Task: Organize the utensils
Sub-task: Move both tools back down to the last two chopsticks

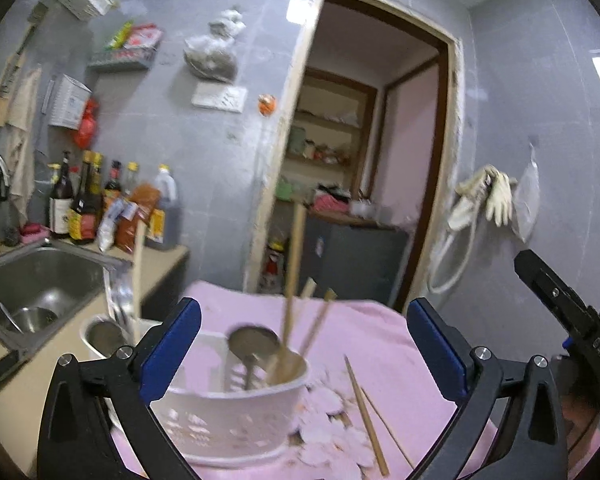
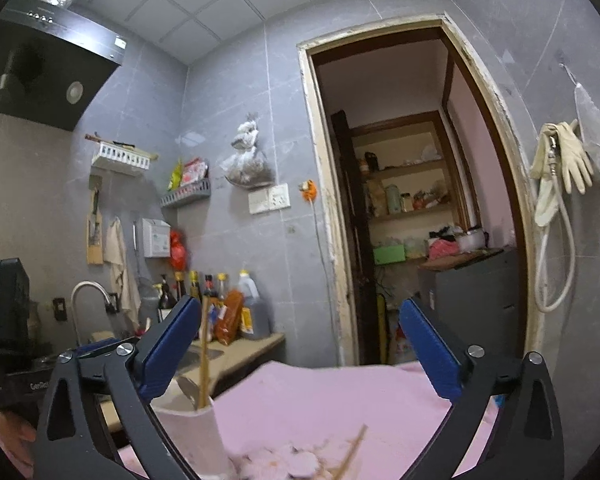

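Observation:
A white slotted utensil holder (image 1: 236, 412) stands on a pink cloth (image 1: 380, 344). It holds a metal ladle (image 1: 254, 344) and several wooden utensils (image 1: 294, 280). Two wooden chopsticks (image 1: 368, 412) lie on the cloth to its right. My left gripper (image 1: 304, 344) is open and empty, just in front of the holder. My right gripper (image 2: 300, 348) is open and empty above the cloth. The holder (image 2: 188, 428) shows at the lower left of the right wrist view, with a chopstick (image 2: 350, 454) lying beside it. The other gripper's body (image 1: 568, 320) shows at the right of the left wrist view.
A steel sink (image 1: 40, 284) with a bowl is at the left. Sauce bottles (image 1: 100, 208) stand on the counter behind it. A second white cup (image 1: 104, 336) with a spoon stands left of the holder. A doorway (image 1: 360, 184) opens behind the table.

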